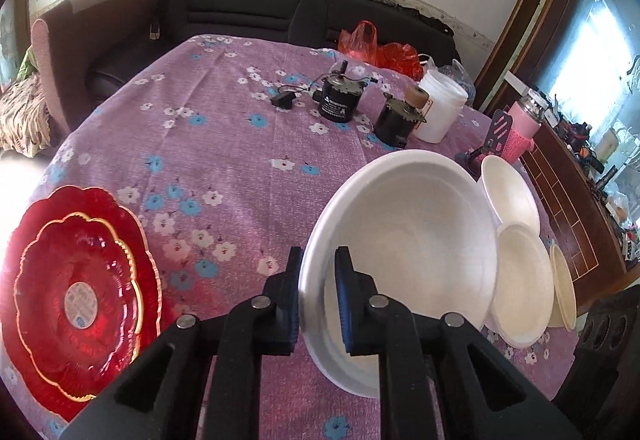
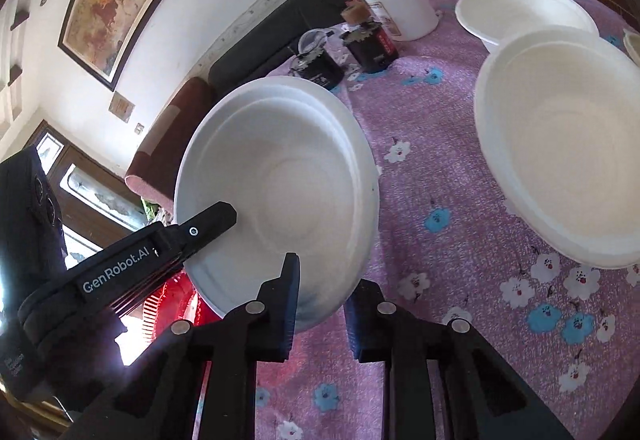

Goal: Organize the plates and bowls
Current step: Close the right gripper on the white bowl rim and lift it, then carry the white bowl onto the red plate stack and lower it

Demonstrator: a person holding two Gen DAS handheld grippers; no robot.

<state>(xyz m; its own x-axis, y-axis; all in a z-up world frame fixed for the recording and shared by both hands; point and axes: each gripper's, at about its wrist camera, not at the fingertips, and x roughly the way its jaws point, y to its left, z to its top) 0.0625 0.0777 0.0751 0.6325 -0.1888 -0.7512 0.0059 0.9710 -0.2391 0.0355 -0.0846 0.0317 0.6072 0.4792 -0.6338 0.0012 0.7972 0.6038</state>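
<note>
- While the left tongs [image 1: 316, 296] pinch the rim of a white bowl [image 1: 404, 224], it hangs tilted above the worktop [image 1: 224, 144] — more bowls [image 1: 520, 280] sit by the right edge.
- Right tongs [image 2: 322, 304]: spread, straddling the same rim.
- Likely light foam — stiff but dentable; grip gently at the rim.

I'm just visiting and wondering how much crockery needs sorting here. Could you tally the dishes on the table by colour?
White bowls: 3 (the nearest may be several nested together)
Cream bowl: 1
Red plates: 2, stacked
Total: 6
</note>
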